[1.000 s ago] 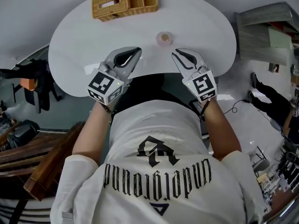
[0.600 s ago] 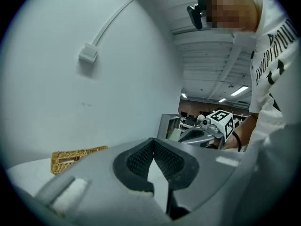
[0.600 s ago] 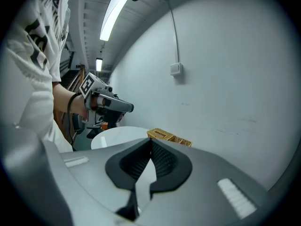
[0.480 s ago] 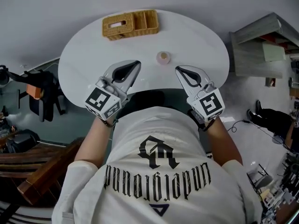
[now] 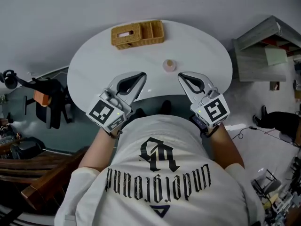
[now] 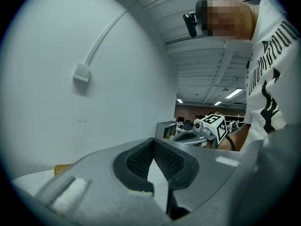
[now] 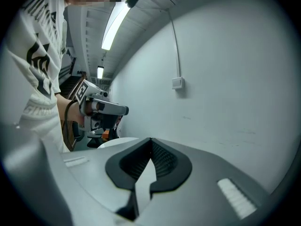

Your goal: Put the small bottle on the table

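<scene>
The small pale bottle [image 5: 169, 65] stands upright on the round white table [image 5: 94, 65], near its front edge. In the head view both grippers hover above that edge, apart from the bottle. My left gripper [image 5: 142, 74] is to the bottle's left and my right gripper [image 5: 180, 75] just to its right. Each is shut with nothing between its fingers. The left gripper view shows its shut tips [image 6: 153, 142] aimed at a bare wall, with the right gripper [image 6: 207, 126] beyond them. In the right gripper view the shut tips [image 7: 151, 140] also face the wall, and the left gripper [image 7: 101, 106] is beside them.
A wicker basket [image 5: 138, 33] with compartments sits at the table's far side. A grey shelf unit [image 5: 263, 51] stands to the right, and a dark chair [image 5: 47, 102] and wooden furniture [image 5: 42, 173] to the left. The person's white shirt fills the lower head view.
Both grippers have risen away from the table, which now looks smaller and farther below. The bottle stays in its place on the table.
</scene>
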`<state>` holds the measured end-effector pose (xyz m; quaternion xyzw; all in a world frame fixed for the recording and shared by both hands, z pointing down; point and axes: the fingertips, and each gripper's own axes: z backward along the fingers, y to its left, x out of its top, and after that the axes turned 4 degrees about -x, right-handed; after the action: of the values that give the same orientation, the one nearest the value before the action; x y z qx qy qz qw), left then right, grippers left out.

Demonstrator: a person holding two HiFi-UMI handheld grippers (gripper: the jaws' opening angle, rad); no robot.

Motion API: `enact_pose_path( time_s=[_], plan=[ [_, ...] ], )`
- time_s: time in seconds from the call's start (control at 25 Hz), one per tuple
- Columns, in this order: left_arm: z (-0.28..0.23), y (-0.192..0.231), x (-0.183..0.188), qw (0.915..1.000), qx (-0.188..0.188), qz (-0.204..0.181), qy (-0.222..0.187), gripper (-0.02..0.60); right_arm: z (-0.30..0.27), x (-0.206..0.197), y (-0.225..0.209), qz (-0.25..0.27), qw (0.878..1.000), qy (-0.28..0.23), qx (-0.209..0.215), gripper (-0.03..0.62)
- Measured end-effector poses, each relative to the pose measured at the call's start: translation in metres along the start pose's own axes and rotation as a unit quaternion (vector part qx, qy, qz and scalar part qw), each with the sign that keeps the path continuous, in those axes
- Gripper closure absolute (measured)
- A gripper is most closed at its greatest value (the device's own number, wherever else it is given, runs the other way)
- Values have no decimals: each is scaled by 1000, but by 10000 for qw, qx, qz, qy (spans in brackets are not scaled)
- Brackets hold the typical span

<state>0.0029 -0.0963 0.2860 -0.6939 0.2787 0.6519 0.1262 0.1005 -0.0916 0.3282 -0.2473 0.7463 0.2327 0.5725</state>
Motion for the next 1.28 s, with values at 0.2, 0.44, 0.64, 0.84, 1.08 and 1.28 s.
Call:
enact_pose_path(
  time_s=[0.2,0.44,0.64,0.84,1.08,1.28],
  plan=[
    [21,-6,1,9998,-188,-48,-11,574,-7,9,22,-52,9999,38,-102,591],
    [91,-3,-2,9997,-239,-84,-13,574,-15,28,72,-122,9995,-15,-299,591],
    [162,-6,-11,9994,-329,-89,4,574,-19,36,128,-189,9987,37,-480,591],
    [213,-11,-19,9989,-448,-160,-34,574,-25,38,183,-210,9982,69,-562,591],
    [244,-30,-32,9973,-726,-45,-48,574,-12,34,230,-314,9964,224,-749,592],
    [249,-47,-34,9962,-869,-65,-73,574,5,37,242,-256,9959,236,-831,591]
  ],
)
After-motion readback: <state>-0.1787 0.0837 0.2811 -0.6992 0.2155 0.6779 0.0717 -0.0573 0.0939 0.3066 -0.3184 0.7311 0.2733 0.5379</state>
